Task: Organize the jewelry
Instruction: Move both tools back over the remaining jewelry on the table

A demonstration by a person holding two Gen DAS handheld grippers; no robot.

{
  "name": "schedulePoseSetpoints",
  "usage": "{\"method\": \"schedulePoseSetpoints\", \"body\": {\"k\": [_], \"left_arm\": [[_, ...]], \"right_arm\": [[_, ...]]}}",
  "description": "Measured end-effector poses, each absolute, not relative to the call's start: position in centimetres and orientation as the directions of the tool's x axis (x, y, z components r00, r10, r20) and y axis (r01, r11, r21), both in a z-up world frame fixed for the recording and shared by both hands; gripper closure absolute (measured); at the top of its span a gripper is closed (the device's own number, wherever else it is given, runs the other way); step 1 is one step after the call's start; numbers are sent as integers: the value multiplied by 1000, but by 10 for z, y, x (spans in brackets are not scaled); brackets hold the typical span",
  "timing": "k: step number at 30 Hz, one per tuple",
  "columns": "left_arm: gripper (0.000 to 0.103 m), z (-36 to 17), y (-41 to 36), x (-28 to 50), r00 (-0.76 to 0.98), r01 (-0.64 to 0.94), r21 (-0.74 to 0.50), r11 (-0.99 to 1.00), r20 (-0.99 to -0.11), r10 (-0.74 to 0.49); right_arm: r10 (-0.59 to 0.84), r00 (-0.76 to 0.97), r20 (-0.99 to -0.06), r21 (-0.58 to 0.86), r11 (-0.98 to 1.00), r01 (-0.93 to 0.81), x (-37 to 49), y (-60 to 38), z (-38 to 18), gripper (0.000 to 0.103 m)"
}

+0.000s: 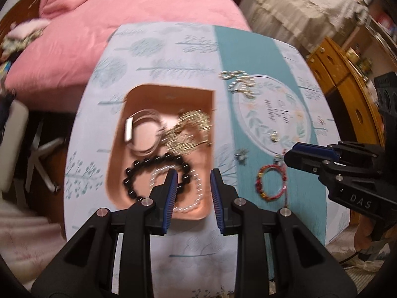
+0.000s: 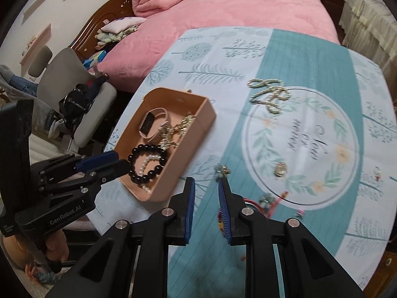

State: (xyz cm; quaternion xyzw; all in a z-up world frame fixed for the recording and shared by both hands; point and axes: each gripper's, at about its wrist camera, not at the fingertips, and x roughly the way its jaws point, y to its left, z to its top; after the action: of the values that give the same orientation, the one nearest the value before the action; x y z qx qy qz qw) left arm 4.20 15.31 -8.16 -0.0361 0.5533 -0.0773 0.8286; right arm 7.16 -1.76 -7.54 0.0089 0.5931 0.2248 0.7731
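Observation:
A peach tray [image 1: 119, 173] [image 2: 198, 126] on the table holds a black bead bracelet [image 1: 139, 171] [image 2: 139, 176], a white pearl bracelet [image 1: 196, 198] [image 2: 148, 161], a gold chain [image 1: 188, 131] [image 2: 177, 129] and a watch [image 1: 141, 134] [image 2: 153, 124]. My left gripper [image 1: 193, 181] [image 2: 119, 161] is open and empty over the tray's near end. On the cloth lie a pearl necklace [image 1: 239, 83] [image 2: 270, 95], a red cord bracelet [image 1: 271, 182] [image 2: 258, 203], a small brooch [image 1: 242, 155] [image 2: 223, 170] and a round earring [image 1: 274, 135] [image 2: 280, 168]. My right gripper [image 2: 206, 191] [image 1: 290, 157] is open, just above the red bracelet.
The table has a printed blue-and-white cloth [image 1: 173, 243] [image 2: 310, 57]. A pink bed [image 1: 124, 19] [image 2: 248, 10] stands behind it. A grey chair [image 2: 74, 94] is on the left and wooden furniture [image 1: 347, 87] on the right. Another small trinket [image 2: 376, 173] lies near the table's right edge.

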Motion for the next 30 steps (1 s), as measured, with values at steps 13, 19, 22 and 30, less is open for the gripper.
{"method": "schedulePoseSetpoints", "body": {"k": [13,19,22,30], "left_arm": [[79,-90,102,53,285,194,-215,957,-921,-265],[79,-97,78,60,258,229,-196,953,-932,-254],[79,-99,68,65,250,239,-187,953,-937,-246],[79,-108,44,92,217,239,-194,951,-944,-247]], "right_arm": [[323,251,-913,276,939,-204,52,-90,-75,83],[300,261,-918,269,952,-150,57,-119,-80,83],[279,249,-927,255,959,-127,62,-132,-85,82],[247,240,-939,244,969,-44,78,-175,-103,80]]}}
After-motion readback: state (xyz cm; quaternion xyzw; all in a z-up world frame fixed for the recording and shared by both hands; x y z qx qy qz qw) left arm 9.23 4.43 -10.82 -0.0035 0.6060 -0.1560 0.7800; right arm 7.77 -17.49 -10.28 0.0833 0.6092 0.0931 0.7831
